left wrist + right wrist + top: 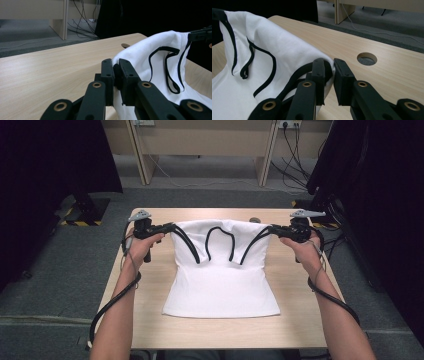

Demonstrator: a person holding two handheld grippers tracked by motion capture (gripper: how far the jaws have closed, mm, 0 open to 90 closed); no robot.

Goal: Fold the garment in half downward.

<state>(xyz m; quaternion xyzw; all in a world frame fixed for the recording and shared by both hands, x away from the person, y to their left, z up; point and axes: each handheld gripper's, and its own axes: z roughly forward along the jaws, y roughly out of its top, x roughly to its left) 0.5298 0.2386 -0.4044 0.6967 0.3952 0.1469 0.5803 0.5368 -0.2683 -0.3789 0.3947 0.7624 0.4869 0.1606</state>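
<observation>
A white sleeveless top with black trim (220, 280) lies on the wooden table (300, 320), its upper edge lifted off the surface between both hands. My left gripper (167, 227) is shut on the top's left upper corner; the left gripper view has white cloth (150, 65) pinched between the black jaws (116, 72). My right gripper (274, 229) is shut on the right upper corner, where cloth and black trim (274, 50) are caught between the jaws (329, 68). The hem rests flat near the table's front. Black straps hang slack in the middle.
A round cable hole (367, 58) sits in the table near the far edge (255, 220). Desk legs and loose cables (295, 165) stand on the grey carpet beyond. Dark curtains (50, 170) flank both sides. Bare wood (150, 320) borders the top.
</observation>
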